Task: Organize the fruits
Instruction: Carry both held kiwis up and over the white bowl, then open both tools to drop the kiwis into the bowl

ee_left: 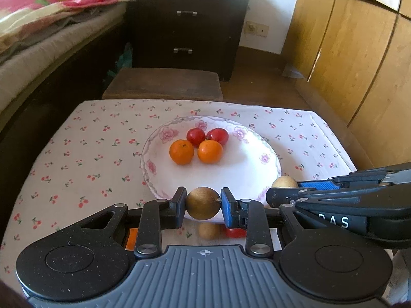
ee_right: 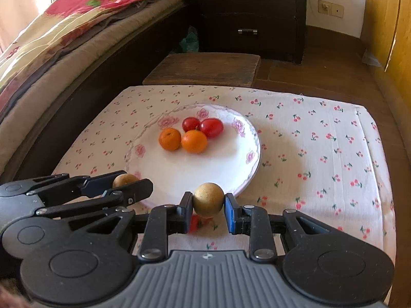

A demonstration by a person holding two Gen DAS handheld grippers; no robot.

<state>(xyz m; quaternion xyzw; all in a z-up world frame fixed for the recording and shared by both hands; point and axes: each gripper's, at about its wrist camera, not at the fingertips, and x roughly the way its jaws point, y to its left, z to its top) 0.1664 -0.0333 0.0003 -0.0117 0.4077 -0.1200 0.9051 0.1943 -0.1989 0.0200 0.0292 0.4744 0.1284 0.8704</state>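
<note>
Two round, brown, matte fruits (ee_left: 203, 203) (ee_right: 208, 199), one clamped per tool.

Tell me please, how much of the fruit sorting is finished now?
Done: two oranges and two red fruits lie on the plate. In hand: the left tool and right tool each hold a brown fruit. Left: more fruit waits on the cloth.
</note>
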